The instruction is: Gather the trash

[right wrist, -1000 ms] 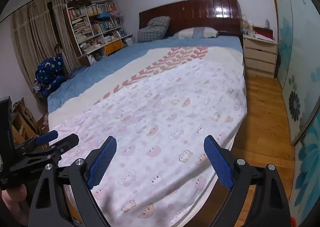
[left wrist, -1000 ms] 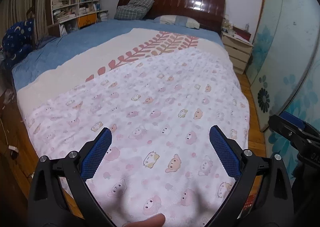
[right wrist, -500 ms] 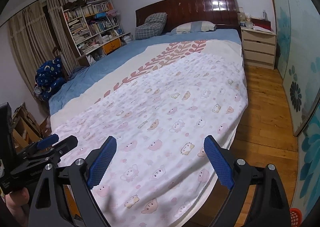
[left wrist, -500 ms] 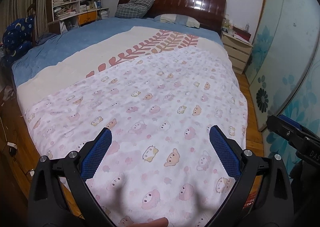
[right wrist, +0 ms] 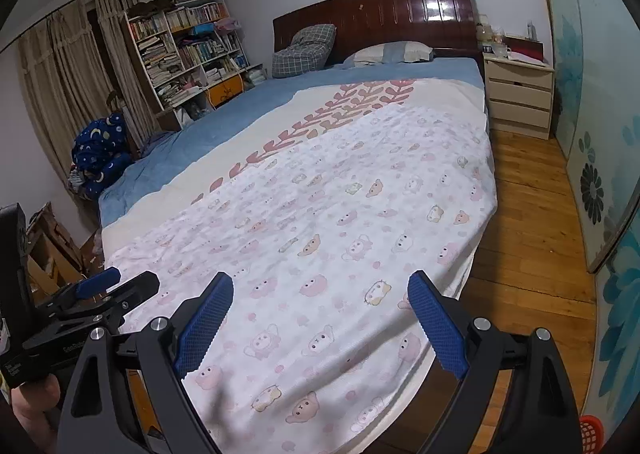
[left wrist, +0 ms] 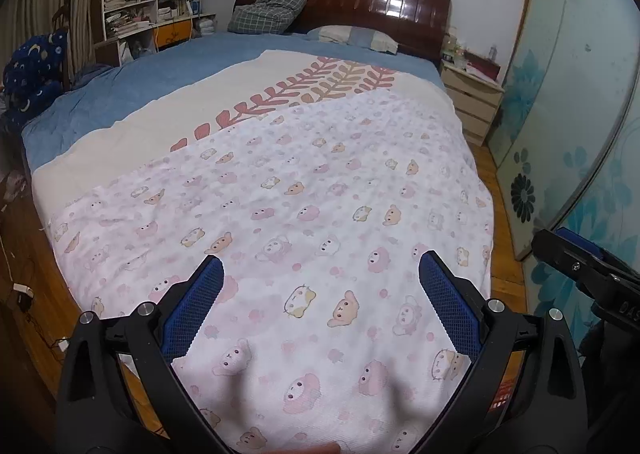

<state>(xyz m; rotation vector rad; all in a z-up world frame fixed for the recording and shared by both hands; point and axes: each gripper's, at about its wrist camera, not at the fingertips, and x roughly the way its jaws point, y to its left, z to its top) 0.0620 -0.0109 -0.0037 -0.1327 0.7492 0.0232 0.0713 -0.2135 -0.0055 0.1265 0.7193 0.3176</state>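
Note:
No trash item shows on the bed in either view. My left gripper (left wrist: 320, 274) is open and empty above the foot of the bed (left wrist: 320, 182), over the pink animal-print blanket. My right gripper (right wrist: 320, 290) is open and empty, also above the foot of the bed (right wrist: 340, 194), nearer its right edge. The left gripper (right wrist: 96, 286) shows at the left of the right wrist view; the right gripper (left wrist: 576, 250) shows at the right of the left wrist view. A red basket (right wrist: 590, 432) peeks in at the bottom right on the floor.
A wooden headboard (right wrist: 380, 14) and pillows (right wrist: 392, 52) are at the far end. A bedside cabinet (right wrist: 520, 94) stands right of the bed. A bookshelf (right wrist: 188, 50) is at the left. Wooden floor (right wrist: 532, 222) runs along the right, beside floral sliding doors (right wrist: 592, 182).
Both grippers have pulled back and risen slightly, so more of the bed and floor shows. Both stay open. The red basket has come into the right wrist view.

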